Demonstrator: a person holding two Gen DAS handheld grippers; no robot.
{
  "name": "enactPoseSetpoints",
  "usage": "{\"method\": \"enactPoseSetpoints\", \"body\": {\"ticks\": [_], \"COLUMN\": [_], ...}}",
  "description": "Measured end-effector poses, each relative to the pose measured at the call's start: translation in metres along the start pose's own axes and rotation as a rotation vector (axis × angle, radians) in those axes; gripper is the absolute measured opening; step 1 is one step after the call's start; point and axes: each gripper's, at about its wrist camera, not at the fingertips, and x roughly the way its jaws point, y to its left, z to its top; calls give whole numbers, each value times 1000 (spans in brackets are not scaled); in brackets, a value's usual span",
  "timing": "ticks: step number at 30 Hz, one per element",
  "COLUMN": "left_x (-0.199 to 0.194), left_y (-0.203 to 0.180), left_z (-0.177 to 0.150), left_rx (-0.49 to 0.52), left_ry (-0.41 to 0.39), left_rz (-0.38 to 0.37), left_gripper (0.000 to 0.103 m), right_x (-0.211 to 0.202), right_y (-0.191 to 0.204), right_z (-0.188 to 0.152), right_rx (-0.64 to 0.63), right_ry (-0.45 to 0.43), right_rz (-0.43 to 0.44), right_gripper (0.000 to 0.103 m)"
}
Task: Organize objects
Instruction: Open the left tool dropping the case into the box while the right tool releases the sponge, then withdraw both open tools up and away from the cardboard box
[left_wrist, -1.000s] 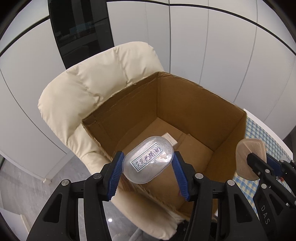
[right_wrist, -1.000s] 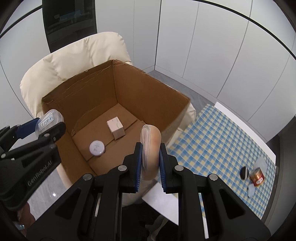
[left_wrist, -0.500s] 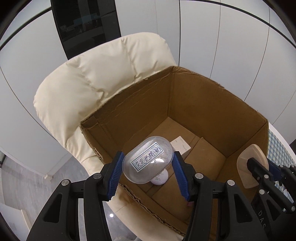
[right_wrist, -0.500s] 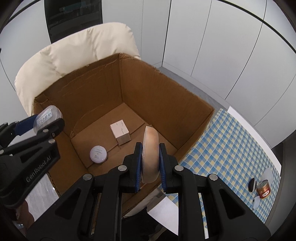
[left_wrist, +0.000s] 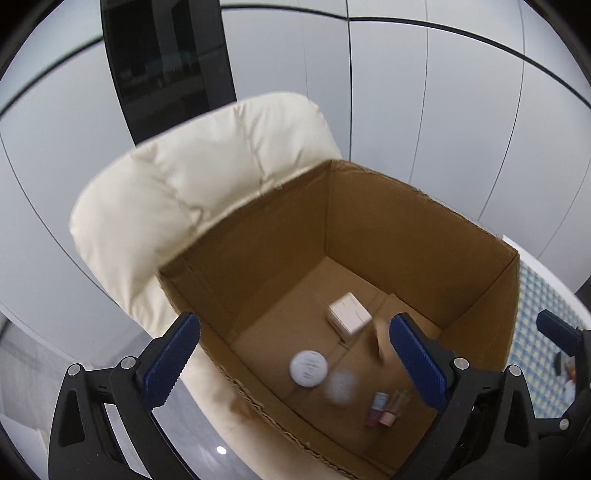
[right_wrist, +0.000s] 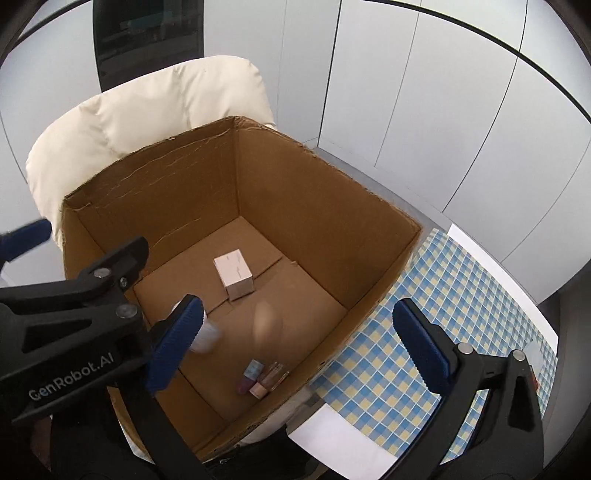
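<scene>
Left tool (left_wrist: 295, 354): blue ribbed pads spread wide, jaws just opened, nothing between them. Right tool (right_wrist: 299, 339): same, jaws just opened, spread wide, gripping nothing.

Both sit over the open brown corrugated cardboard box (left_wrist: 406, 229). Two blurred items inside it: a clear rounded plastic container (left_wrist: 340, 387) and a tan flat pad (right_wrist: 266, 320), neither touching a tool.

On the box floor: small white square carton (left_wrist: 349, 316), round white lidded jar (left_wrist: 308, 368), cluster of small nail-polish-like bottles (left_wrist: 386, 408) near the front wall.

Box stands on a cream padded chair (left_wrist: 207, 177).

Right view only: blue-and-yellow checked cloth on the table (right_wrist: 424, 325) beside the box. In that view the left tool's finger hides the jar.
</scene>
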Motion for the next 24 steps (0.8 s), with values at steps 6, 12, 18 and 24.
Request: {"method": "enactPoseSetpoints", "body": {"ticks": [6,12,18,24], "left_x": [3,4,3,3], "left_y": [-1,2,1,0], "left_z": [-2,-1,-2,-4], "left_rx": [-8,-24,-24,-23], "left_ry": [35,41,48,67], "left_rz": [-52,-66,-65,-79], "left_gripper": [102,102,102,102], "right_x": [2,3,4,5], "right_y": [-9,-14,-15,-15], "right_z": [-2,-3,-4,-9], "right_rx": [38,54,60,69], "right_ry": [25,30,34,46], "right_rz": [5,7,5,0], "right_gripper": [103,103,103,103]}}
